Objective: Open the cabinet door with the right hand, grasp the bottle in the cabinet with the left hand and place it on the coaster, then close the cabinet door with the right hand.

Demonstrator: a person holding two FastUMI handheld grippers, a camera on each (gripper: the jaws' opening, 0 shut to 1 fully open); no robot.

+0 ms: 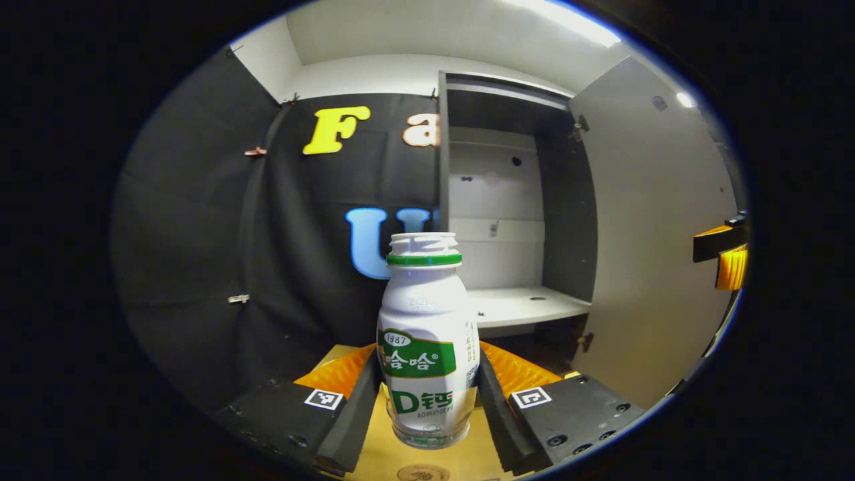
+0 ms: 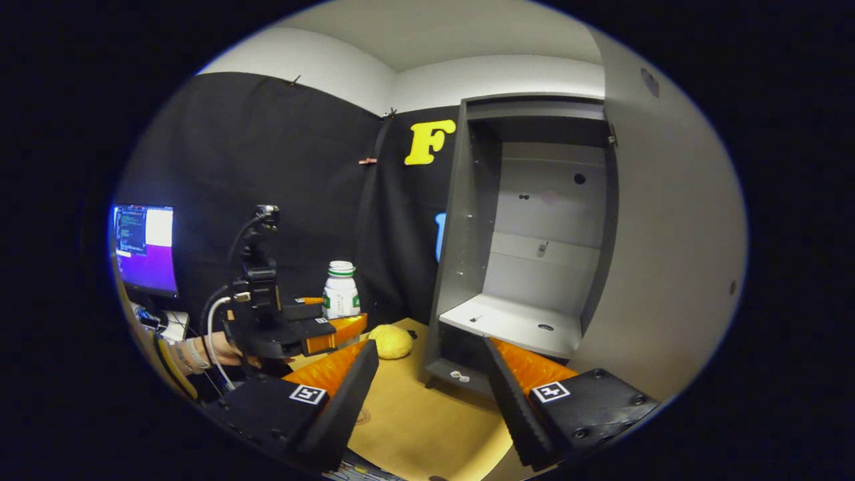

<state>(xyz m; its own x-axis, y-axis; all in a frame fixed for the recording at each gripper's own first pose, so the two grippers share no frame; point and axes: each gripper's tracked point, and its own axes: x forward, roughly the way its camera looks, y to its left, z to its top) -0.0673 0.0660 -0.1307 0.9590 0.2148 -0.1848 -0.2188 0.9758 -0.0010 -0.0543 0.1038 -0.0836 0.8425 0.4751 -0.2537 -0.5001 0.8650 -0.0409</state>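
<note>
White plastic bottle with green label (image 1: pixel 426 334) centre frame, clamped in left hand-held gripper (image 1: pixel 427 394), right hand-held gripper (image 2: pixel 427 387) fingers apart, grey cabinet door (image 1: pixel 654 234) open at right.

light falls from a ceiling strip (image 1: pixel 568 17) that glares white in the left gripper view, and the open cabinet door (image 1: pixel 651 220) catches a bright spot. the cabinet (image 2: pixel 534 220) interior lies in shadow (upper part darkest). both views are sharp, with fisheye bending toward the edges.
</note>
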